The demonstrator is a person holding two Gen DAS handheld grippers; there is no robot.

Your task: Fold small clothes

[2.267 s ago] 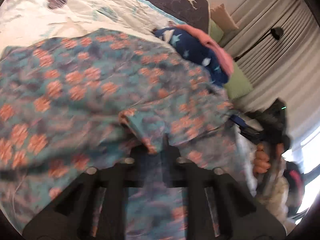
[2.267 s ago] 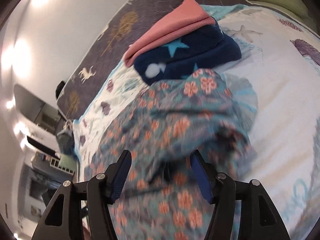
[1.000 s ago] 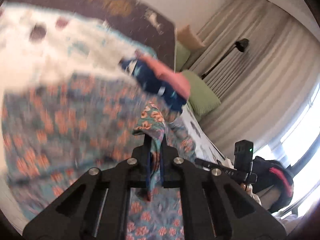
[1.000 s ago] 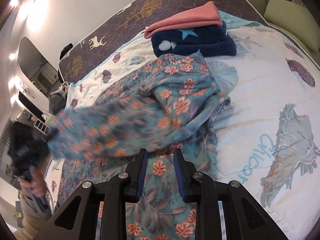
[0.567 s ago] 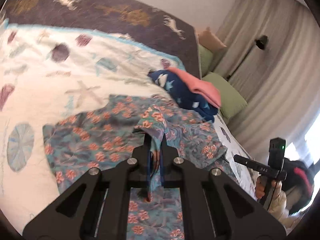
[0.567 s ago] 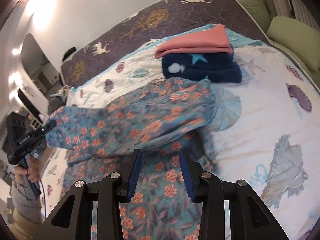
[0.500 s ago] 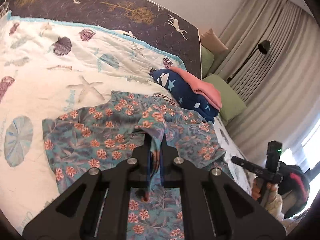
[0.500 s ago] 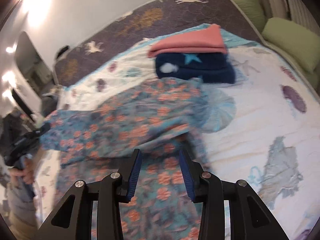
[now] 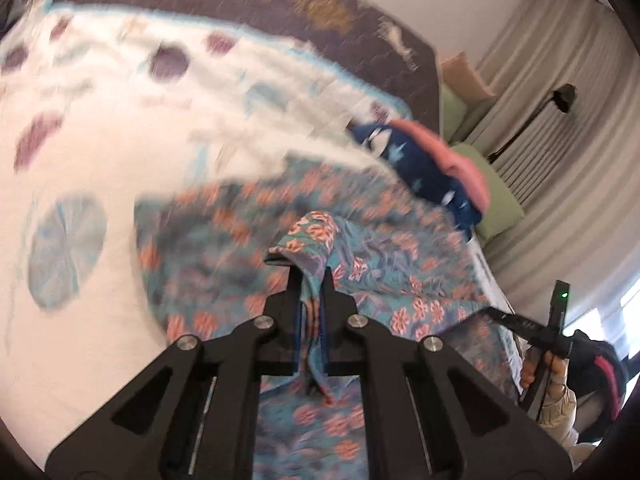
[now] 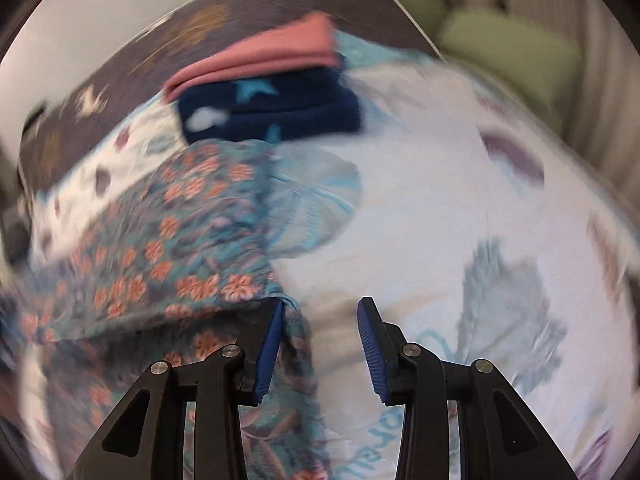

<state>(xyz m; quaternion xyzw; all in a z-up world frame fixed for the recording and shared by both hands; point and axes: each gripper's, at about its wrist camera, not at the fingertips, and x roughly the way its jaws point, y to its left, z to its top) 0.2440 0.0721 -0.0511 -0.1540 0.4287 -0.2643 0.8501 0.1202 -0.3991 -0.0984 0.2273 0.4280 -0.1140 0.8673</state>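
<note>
My left claw [image 9: 310,280] is clenched on a fold of the flowered garment [image 9: 384,264] over the bed [image 9: 100,152]. My right claw [image 10: 320,320] is closing, pads not pressing, the garment's edge touching one finger [image 10: 270,344]. Blur hides the details.

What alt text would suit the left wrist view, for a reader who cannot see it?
The left gripper is shut on a bunched edge of a floral garment that lies spread on a white bedspread. Behind it sits a folded stack, pink on navy; the picture is blurred.

Floral garment [image 9: 240,232]: one. Folded garments, stacked: two — pink [image 10: 276,54] over navy starred [image 10: 280,116]. Green pillows [image 9: 496,204]: two. Floor lamp [image 9: 560,96]: one.
</note>
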